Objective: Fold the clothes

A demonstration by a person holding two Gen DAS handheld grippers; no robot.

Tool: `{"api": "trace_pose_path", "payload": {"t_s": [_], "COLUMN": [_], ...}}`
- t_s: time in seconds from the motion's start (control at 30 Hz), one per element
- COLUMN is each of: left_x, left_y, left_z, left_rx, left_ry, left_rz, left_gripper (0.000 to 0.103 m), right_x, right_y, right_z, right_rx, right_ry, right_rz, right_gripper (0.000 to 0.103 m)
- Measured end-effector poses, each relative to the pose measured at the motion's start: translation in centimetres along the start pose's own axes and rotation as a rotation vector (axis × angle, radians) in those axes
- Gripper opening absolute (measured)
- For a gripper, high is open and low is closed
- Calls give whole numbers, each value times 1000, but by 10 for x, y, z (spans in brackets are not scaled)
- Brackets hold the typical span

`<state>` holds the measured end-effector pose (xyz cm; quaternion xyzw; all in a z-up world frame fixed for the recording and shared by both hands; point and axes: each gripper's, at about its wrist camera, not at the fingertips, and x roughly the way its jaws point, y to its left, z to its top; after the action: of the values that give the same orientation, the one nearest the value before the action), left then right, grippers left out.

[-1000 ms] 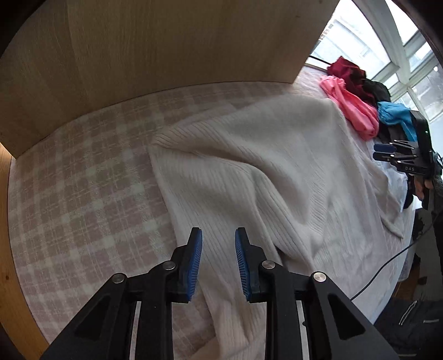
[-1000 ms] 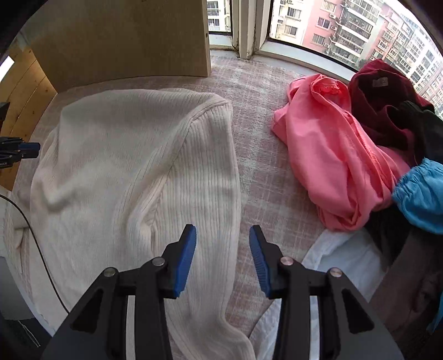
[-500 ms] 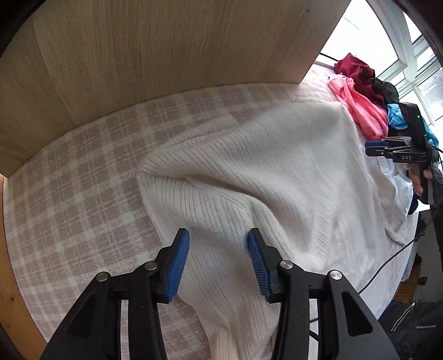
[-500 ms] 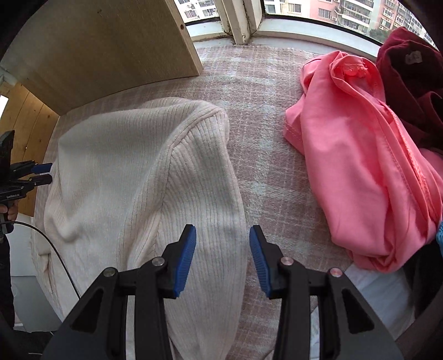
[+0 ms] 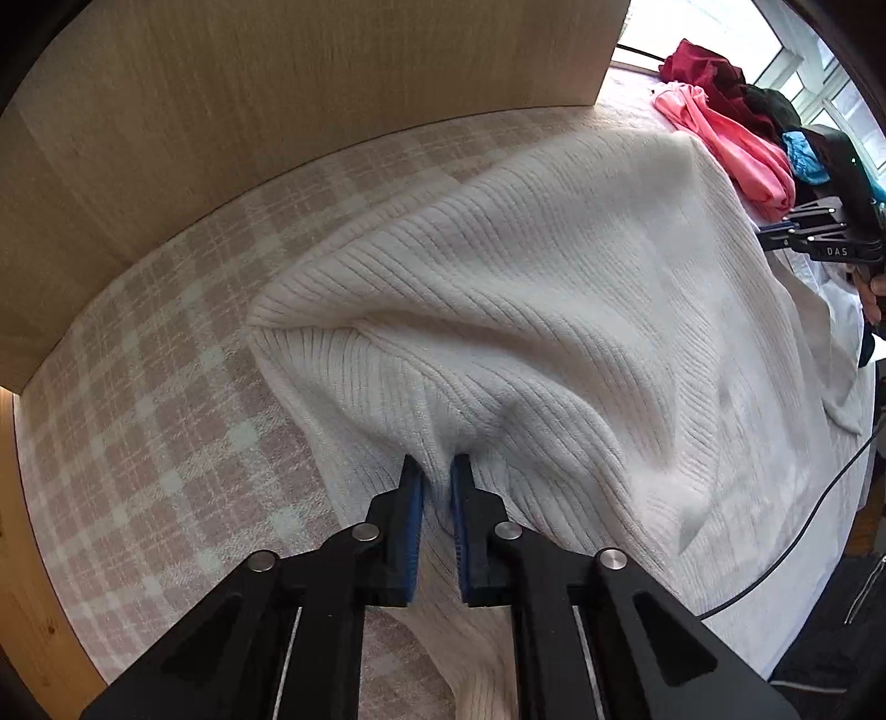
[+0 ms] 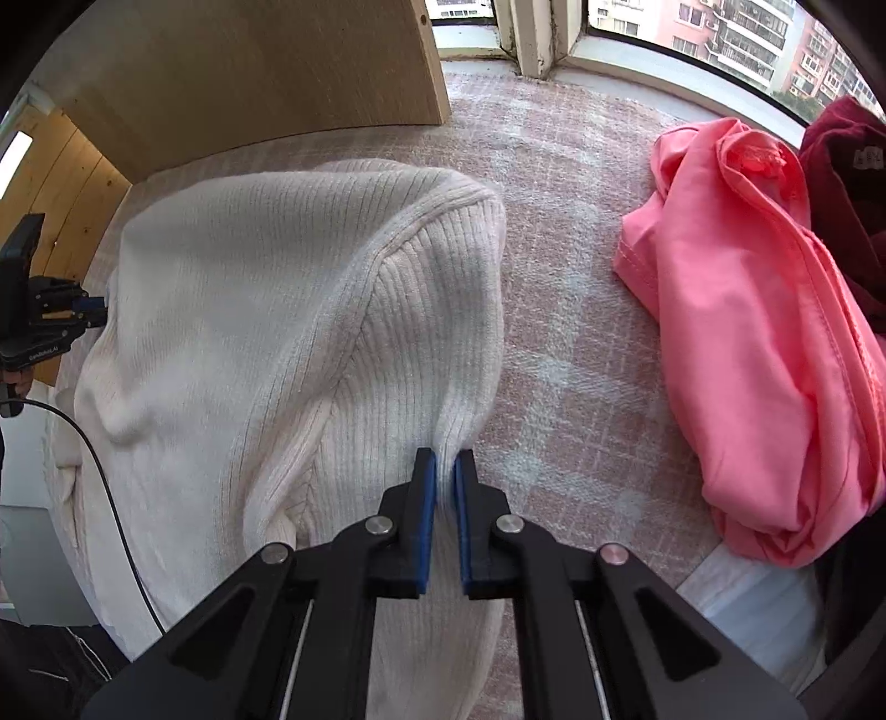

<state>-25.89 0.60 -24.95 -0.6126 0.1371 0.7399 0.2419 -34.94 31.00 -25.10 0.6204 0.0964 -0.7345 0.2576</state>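
White ribbed sweater [image 5: 531, 288] spread over a pink-and-white checked cloth [image 5: 155, 421], in front of a light wooden board [image 5: 277, 94] standing upright at the back. Left gripper [image 5: 437, 471] pointing steeply down, blue pads just closed onto a raised pinch of knit at the sweater's near left side, folds running out from the pinch. Right gripper [image 6: 444, 462] likewise pointing down, jaws just closed on the sleeve edge [image 6: 459, 410] at the sweater's right side, a thin ridge of fabric caught between the pads. Sweater body lying mostly flat between the two grips, shoulder seam curving up toward the board. To the right of the sweater, apart from it, a crumpled pink garment [image 6: 764, 343] on the checked cloth, with a dark red garment [image 6: 847, 166] touching it on the far side and a bit of blue fabric [image 5: 805, 158] beyond. Window frame [image 6: 531, 39] behind, apartment blocks outside. Black cable [image 6: 111, 498] trailing off the near left edge.
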Motion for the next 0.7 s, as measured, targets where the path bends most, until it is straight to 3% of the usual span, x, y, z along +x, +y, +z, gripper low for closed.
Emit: {"api": "trace_pose_path", "payload": {"t_s": [0.1,0.27,0.37,0.4,0.47,0.57,0.7], "left_x": [-11,-30,-21,-14,-12,-41,-73], "left_y": [3,21,37,38,39,52,59], "left_z": [-2,-5,-7,-10,-15,-11,17], "left_rx": [29,90,78,90,106,51,31], "left_ry": [-7,1,45,78,89,4,-122], "left_rz": [44,236,262,233,208,131,115], "left_gripper": [8,8,13,21,22,22,20], "right_x": [-12,-34,-24,-19,-25,-53,-74], "right_y": [5,-10,-43,-41,-37,-30,-17], "right_z": [-3,-3,4,2,2,12,43], "right_rx": [-47,-78,-93,-122,-113,-85,-26], "right_ry": [-9,-19,67,86,67,-53,-192], "right_rz": [-90,-375,-480,-456,-376,-293,-87], "right_gripper": [7,7,7,7,7,8,8]}}
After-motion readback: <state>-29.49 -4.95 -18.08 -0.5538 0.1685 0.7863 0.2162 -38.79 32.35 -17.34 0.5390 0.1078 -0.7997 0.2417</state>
